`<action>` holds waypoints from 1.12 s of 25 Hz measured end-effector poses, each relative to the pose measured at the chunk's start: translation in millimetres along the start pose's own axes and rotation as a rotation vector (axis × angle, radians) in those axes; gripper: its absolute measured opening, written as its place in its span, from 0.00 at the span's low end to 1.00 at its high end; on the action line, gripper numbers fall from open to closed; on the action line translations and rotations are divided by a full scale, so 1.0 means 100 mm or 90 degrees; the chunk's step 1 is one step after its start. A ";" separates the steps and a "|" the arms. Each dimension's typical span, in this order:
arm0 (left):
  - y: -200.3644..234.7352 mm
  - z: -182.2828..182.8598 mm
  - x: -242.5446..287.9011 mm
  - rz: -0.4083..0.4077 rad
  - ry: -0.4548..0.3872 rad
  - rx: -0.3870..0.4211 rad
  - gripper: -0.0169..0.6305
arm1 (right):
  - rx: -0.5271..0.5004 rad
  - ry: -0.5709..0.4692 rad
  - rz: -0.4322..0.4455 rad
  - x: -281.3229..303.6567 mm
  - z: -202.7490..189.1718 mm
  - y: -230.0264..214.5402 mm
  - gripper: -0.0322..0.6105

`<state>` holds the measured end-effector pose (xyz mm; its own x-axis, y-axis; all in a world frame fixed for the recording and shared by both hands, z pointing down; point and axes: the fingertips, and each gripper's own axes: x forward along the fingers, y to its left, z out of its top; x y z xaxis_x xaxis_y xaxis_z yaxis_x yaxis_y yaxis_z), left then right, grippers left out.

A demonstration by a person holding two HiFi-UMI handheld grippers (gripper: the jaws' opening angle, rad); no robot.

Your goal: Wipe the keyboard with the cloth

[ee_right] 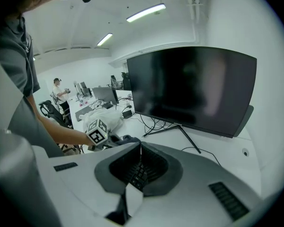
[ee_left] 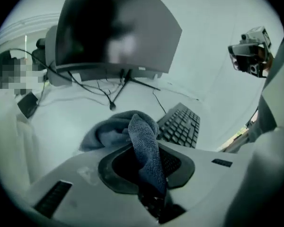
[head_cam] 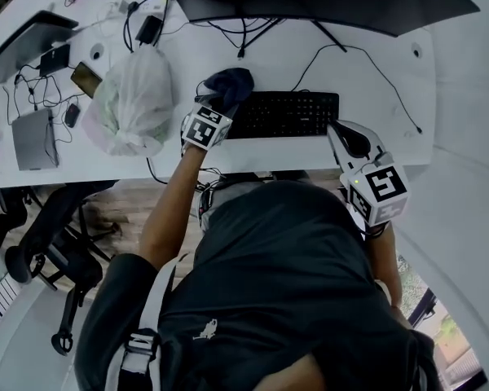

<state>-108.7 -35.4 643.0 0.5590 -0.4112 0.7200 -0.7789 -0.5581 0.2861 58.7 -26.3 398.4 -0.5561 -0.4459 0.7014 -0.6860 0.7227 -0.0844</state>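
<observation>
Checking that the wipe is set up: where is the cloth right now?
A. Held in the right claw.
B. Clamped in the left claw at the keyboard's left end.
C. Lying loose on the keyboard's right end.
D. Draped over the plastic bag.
B: the blue cloth is pinched between the jaws of the left claw, beside the left end of the keyboard.

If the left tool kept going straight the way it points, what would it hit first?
Most likely the white desk just left of the keyboard, with the held cloth touching first. Farther on is the monitor stand, but depth is hard to judge.
</observation>
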 end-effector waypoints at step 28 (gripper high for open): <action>-0.26 0.15 0.22 -0.013 0.060 0.077 0.13 | 0.021 0.006 0.005 0.05 -0.09 -0.32 0.07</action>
<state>-72.2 -40.8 642.5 0.5404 -0.3324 0.7729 -0.7250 -0.6502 0.2272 82.2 -47.4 411.3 -0.5570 -0.4361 0.7068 -0.6971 0.7081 -0.1125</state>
